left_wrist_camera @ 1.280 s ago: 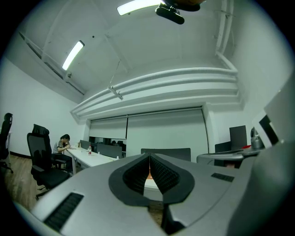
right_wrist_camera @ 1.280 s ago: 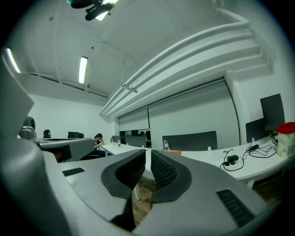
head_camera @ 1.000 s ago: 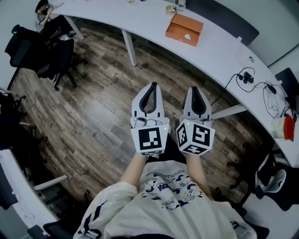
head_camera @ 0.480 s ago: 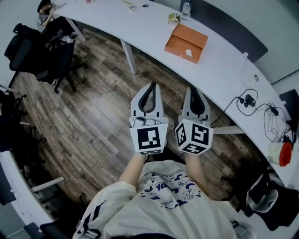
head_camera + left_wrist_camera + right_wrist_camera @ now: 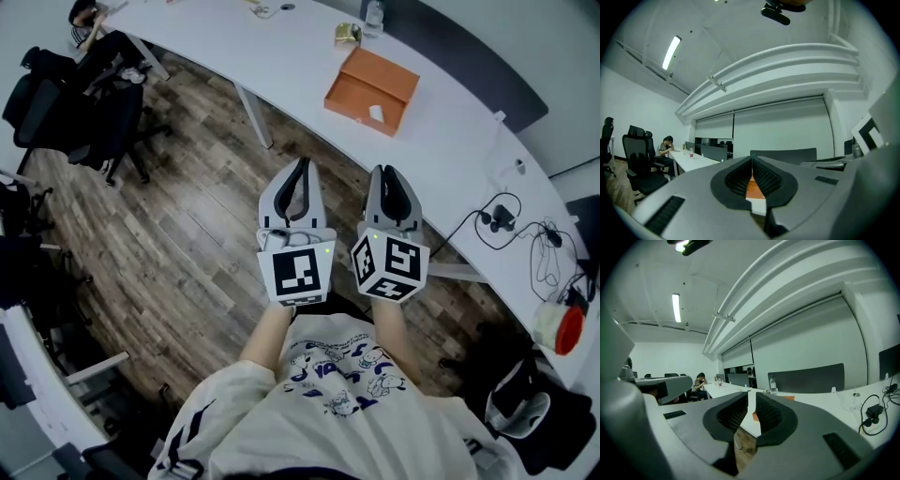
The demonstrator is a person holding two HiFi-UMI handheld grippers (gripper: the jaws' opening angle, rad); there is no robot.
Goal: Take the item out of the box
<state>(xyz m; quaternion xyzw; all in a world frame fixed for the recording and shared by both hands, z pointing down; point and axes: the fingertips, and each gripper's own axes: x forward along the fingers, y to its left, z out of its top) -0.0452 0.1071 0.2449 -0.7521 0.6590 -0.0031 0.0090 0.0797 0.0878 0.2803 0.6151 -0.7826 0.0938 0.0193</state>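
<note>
An orange box lies on the long curved white table, ahead of both grippers, with a small white item showing at its near edge. My left gripper and right gripper are held side by side over the wooden floor, short of the table, both shut with nothing in them. Behind the closed pads, the left gripper view shows a sliver of the orange box. In the right gripper view the orange box sits just beyond the jaw tips.
A water bottle stands behind the box. Cables and a plug lie on the table to the right, near a red and white object. Black office chairs and a seated person are at the far left. A table leg stands ahead left.
The table and orange box have drawn a little closer and lower in the head view. Both grippers stay shut, side by side.
</note>
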